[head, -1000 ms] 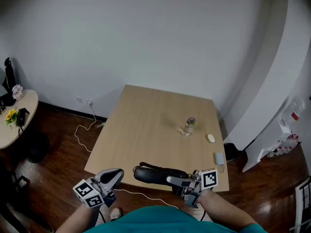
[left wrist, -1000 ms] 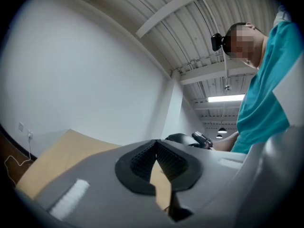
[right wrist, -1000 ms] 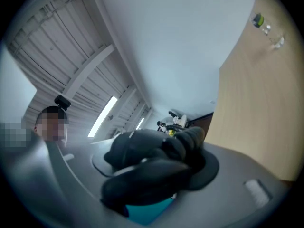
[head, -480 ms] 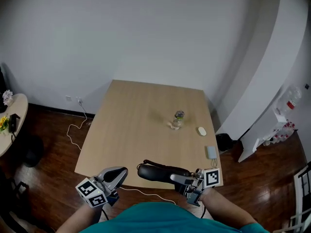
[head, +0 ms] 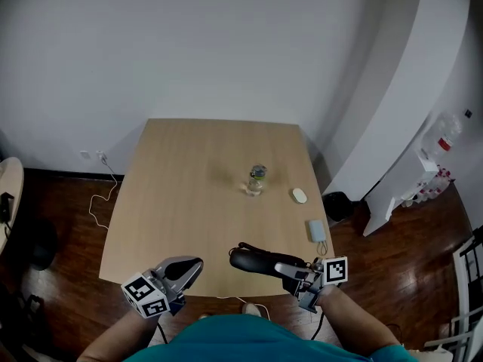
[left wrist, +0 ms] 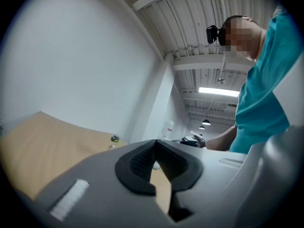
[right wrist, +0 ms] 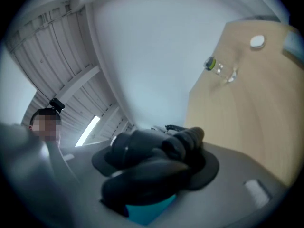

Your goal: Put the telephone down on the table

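The worktop (head: 181, 194) shows bare wood just beyond the telephone (head: 255, 260), which is held over its near right edge, one end clamped in the right tool (head: 293, 271). To set it down well, I judge it should go down level onto that bare patch, well short of the bottle (head: 256, 178) and mouse (head: 299, 195), with the cord (head: 245, 246) slack before the jaws part. The left tool (head: 183, 268), near left, is closed on nothing. Against a second ago, the telephone sits farther in over the worktop.
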{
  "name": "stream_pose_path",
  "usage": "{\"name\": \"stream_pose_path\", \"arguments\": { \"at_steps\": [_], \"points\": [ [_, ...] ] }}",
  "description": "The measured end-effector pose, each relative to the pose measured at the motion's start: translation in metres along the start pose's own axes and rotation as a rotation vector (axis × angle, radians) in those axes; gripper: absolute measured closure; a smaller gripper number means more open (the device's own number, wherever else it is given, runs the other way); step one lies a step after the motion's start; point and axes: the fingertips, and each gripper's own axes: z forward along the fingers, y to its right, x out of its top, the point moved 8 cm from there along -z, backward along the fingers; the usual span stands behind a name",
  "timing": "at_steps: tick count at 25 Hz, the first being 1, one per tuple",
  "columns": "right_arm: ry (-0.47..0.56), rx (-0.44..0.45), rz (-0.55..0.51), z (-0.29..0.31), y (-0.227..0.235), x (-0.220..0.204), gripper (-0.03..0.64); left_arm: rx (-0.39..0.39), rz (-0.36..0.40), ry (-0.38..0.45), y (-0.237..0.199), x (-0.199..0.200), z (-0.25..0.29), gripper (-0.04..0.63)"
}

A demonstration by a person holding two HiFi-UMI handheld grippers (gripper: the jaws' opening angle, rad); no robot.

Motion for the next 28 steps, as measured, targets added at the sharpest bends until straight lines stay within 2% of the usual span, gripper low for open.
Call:
{"name": "stream_pose_path", "arguments": {
  "at_steps": [5, 9, 12, 15, 18, 22, 28],
  "points": [
    [-0.028, -0.079, 0.019, -0.041, 0.053, 0.048, 0.324, 0.034, 0.028, -0.068, -0.002, -0.023, 0.055, 0.591],
    [-0.054, -0.086, 0.022, -0.054, 0.097, 0.085, 0.324, 0.059, 0.006, -0.119, -0.007, -0.042, 0.096, 0.591],
    [-0.086, -0.132, 0.046, -0.06, 0.134, 0.103, 0.324, 0.07, -0.025, -0.131, -0.01, -0.056, 0.123, 0.59],
    [-0.113, -0.149, 0.047, -0.059, 0.164, 0.119, 0.324, 0.067, -0.019, -0.158, -0.019, -0.067, 0.147, 0.59],
    [-0.15, -0.162, 0.057, -0.051, 0.188, 0.126, 0.324, 0.064, -0.012, -0.186, -0.034, -0.076, 0.165, 0.589],
    [-0.186, -0.197, 0.096, -0.045, 0.213, 0.126, 0.324, 0.07, -0.051, -0.202, -0.045, -0.087, 0.18, 0.591],
    [-0.227, -0.181, 0.116, -0.031, 0.231, 0.133, 0.324, 0.041, -0.086, -0.194, -0.047, -0.098, 0.192, 0.591]
  ]
}}
